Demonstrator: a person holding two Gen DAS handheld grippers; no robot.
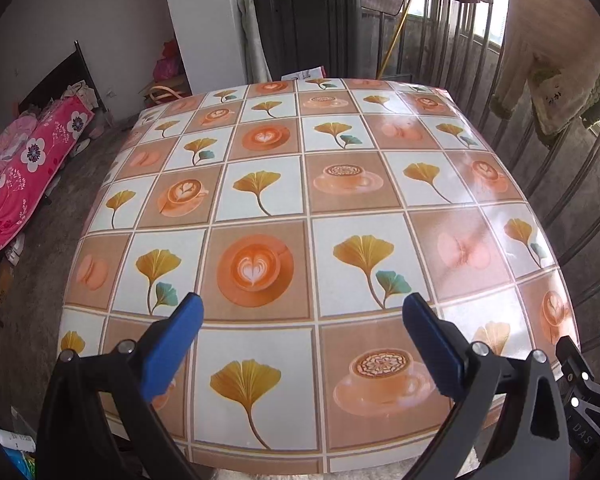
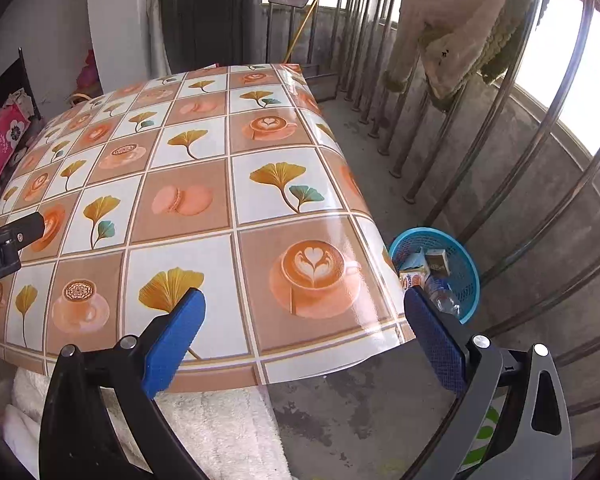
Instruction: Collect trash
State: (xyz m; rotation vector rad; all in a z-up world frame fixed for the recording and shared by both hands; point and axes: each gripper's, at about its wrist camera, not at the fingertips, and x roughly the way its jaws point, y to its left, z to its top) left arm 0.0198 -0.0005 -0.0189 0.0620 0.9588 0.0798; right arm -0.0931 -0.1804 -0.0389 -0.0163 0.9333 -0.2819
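Right, both grippers hang spread wide with nothing held: the left gripper (image 1: 302, 314) over the table (image 1: 340, 184), the right gripper (image 2: 304, 308) at its near corner. Off the table's right edge, a blue basket (image 2: 466, 264) on the floor holds the trash (image 2: 424, 270)

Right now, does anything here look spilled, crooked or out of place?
Nothing stands out. The table shows only its patterned cloth, with no litter on it. The trash sits inside the blue basket on the floor beside the table, upright, nothing spilled around it. Both grippers, left and right, are open and hold nothing.
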